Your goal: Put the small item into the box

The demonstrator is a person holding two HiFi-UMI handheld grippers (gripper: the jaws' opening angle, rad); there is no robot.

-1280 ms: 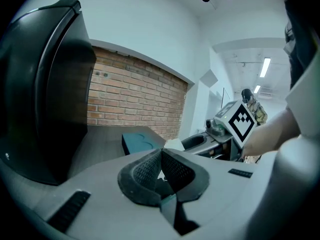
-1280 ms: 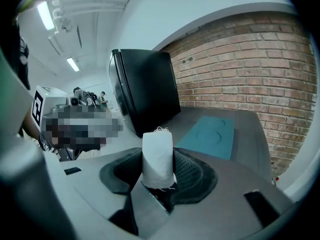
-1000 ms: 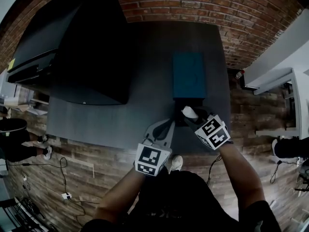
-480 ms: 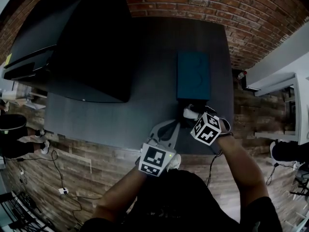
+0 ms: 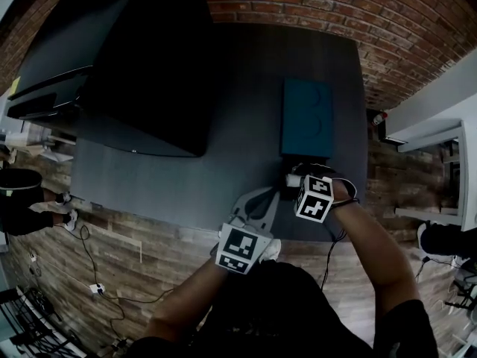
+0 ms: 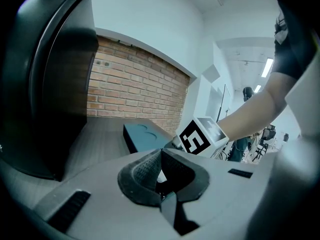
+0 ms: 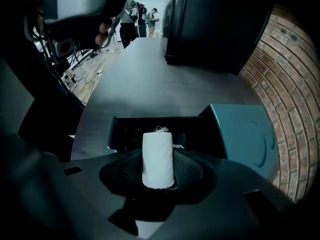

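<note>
The small item is a white roll (image 7: 158, 159), standing upright between the jaws of my right gripper (image 7: 158, 170), which is shut on it. In the head view the right gripper (image 5: 297, 179) holds the roll (image 5: 292, 179) at the near end of the box. The open box (image 7: 131, 130) has teal walls and a dark inside and lies just beyond the roll. Its teal lid (image 7: 246, 133) lies on the right, and shows as the teal lid (image 5: 307, 118) in the head view. My left gripper (image 5: 265, 194) hovers at the table's near edge, left of the box, shut and holding nothing (image 6: 160, 156).
A large black monitor (image 5: 134, 66) fills the left of the grey table (image 5: 238, 125). A brick wall (image 5: 313, 6) runs behind the table. People and equipment stand far off (image 7: 142, 14). The table's near edge (image 5: 171, 226) drops to a wooden floor.
My right gripper has swung left with the roll and now points across the near end of the box. The left gripper has hardly moved.
</note>
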